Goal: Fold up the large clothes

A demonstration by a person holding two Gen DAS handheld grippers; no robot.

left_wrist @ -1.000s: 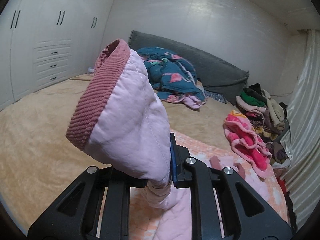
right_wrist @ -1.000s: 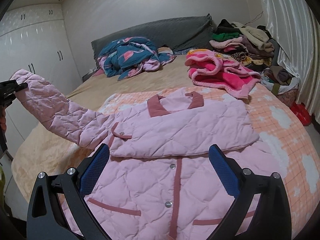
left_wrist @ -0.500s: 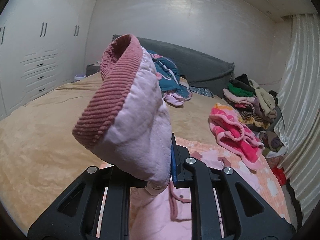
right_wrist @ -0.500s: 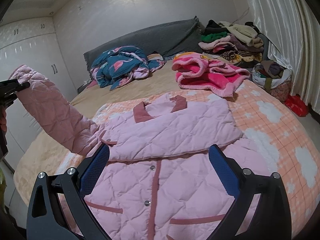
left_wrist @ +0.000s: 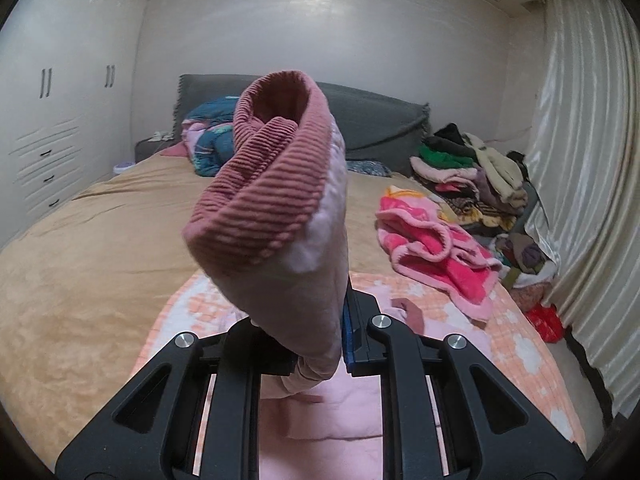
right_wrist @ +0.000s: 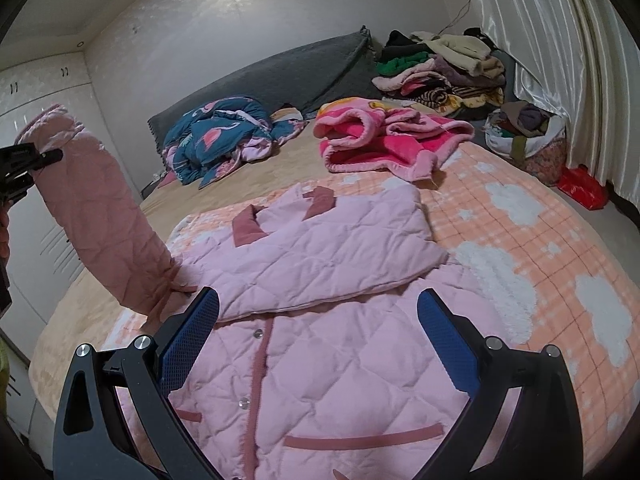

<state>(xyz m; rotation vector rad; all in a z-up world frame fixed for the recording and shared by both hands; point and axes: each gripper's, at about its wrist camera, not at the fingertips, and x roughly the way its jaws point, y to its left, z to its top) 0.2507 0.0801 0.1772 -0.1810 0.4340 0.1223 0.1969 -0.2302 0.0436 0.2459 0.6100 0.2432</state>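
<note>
A pink quilted jacket (right_wrist: pixel 320 320) with dark pink collar and trim lies front up on the bed. One sleeve lies folded across its chest. My left gripper (left_wrist: pixel 320 344) is shut on the other sleeve (left_wrist: pixel 288 264), whose ribbed dark pink cuff (left_wrist: pixel 264 184) stands up before the camera. In the right wrist view that sleeve (right_wrist: pixel 100 220) rises steeply at the left, held by the left gripper (right_wrist: pixel 36 156). My right gripper (right_wrist: pixel 316 340) is open and empty, just above the jacket's front.
An orange checked blanket (right_wrist: pixel 540 248) with white clouds lies under the jacket on the tan bed (left_wrist: pixel 80 260). A pink fleece garment (right_wrist: pixel 384 140), a blue flamingo quilt (right_wrist: pixel 224 132) and a pile of clothes (right_wrist: pixel 440 72) lie farther back. Wardrobes (left_wrist: pixel 52 120) stand left, curtains (left_wrist: pixel 580 160) right.
My left gripper has lifted the sleeve and swung it inward toward the jacket body; the sleeve now stands steeper. My right gripper has stayed open over the jacket, shifting slightly.
</note>
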